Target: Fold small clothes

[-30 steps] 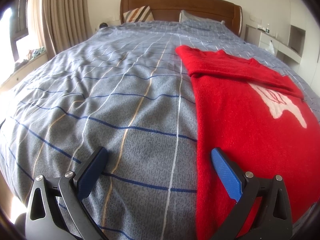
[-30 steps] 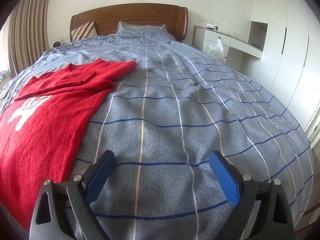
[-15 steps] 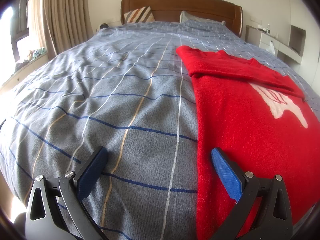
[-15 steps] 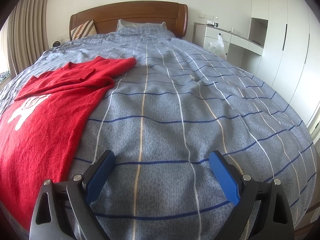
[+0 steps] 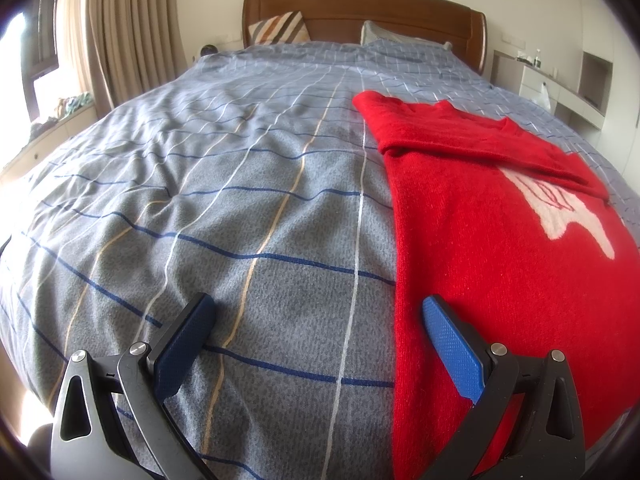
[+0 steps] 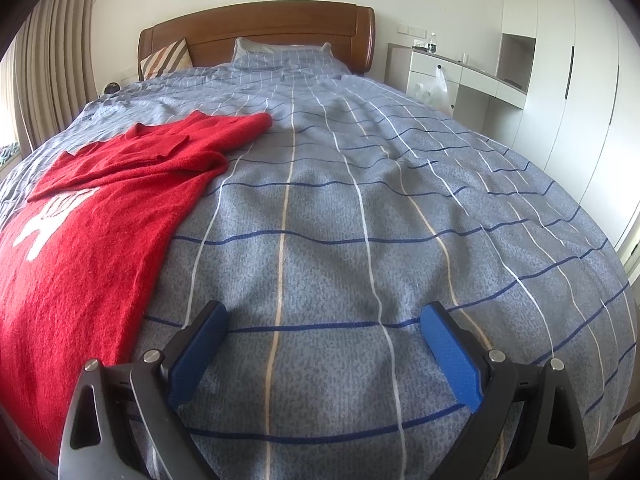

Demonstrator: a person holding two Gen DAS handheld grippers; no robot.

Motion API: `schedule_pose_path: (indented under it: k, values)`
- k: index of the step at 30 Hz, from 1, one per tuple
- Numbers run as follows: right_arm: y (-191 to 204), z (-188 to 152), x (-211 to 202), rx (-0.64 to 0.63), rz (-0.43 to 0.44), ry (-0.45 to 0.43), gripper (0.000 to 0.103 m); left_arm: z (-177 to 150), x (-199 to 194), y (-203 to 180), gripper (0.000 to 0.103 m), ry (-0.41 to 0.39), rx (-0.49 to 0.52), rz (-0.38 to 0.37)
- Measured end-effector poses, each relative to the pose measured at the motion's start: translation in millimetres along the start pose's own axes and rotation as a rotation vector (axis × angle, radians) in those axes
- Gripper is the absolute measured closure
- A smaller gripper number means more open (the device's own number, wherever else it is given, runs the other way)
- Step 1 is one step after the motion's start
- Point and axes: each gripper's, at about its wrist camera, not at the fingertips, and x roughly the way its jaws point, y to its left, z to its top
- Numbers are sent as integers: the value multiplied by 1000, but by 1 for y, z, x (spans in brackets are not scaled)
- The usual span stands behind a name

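A red knitted sweater (image 5: 492,248) with a white figure on its front lies flat on the bed, its top part with the sleeves folded across. In the right wrist view the same sweater (image 6: 92,224) fills the left side. My left gripper (image 5: 316,332) stands open over the bed's near edge, its right finger above the sweater's left edge and its left finger above bare cover. My right gripper (image 6: 324,340) is open too, to the right of the sweater, with only bed cover between its fingers.
The bed (image 5: 208,184) has a grey-blue checked cover, a wooden headboard (image 5: 360,4) and pillows (image 6: 280,52) at the far end. Curtains (image 5: 128,28) and a window sill stand to the left. A white desk (image 6: 460,76) and wardrobe (image 6: 580,92) line the right wall.
The right gripper has tilted down and drifted a little, so the bed sits slightly lower in its view. The left gripper has barely moved. Both stay open.
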Motion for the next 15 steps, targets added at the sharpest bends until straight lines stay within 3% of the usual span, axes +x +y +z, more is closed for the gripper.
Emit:
schedule_pose_path:
  k: [15]
  values:
    - [1,0,-1,0,-2,0,6,0,-1,0,0,0,1,0]
